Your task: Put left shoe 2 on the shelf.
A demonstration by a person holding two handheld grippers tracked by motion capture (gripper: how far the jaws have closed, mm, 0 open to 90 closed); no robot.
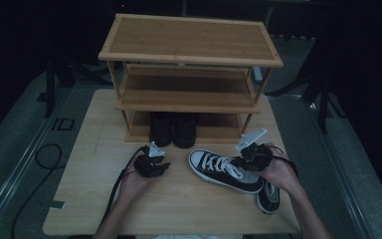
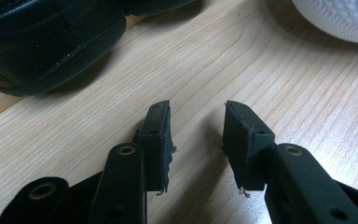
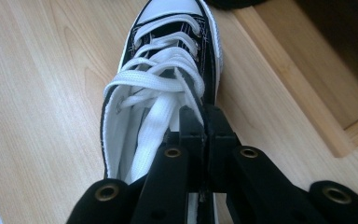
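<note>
Right now the black-and-white sneaker [image 1: 225,171] is lying on the table [image 1: 84,199] at about four o'clock from the table's middle, its white toe pointing toward ten o'clock. The right gripper [image 1: 242,160] is sitting at the sneaker's collar, its jaws pressed together on the black side wall of the shoe [image 3: 205,84] just beside the white laces [image 3: 154,93]. A second sneaker [image 1: 268,196] is lying just behind it, at five o'clock from the first, touching its heel. The left gripper [image 1: 165,166] is hovering at nine o'clock from the toe, near it but apart, jaws standing partly open with nothing between them, bare wood showing in the gap. At twelve o'clock a pair of black shoes [image 1: 173,130] is sitting on the bottom shelf of the wooden shoe rack [image 1: 189,59].
</note>
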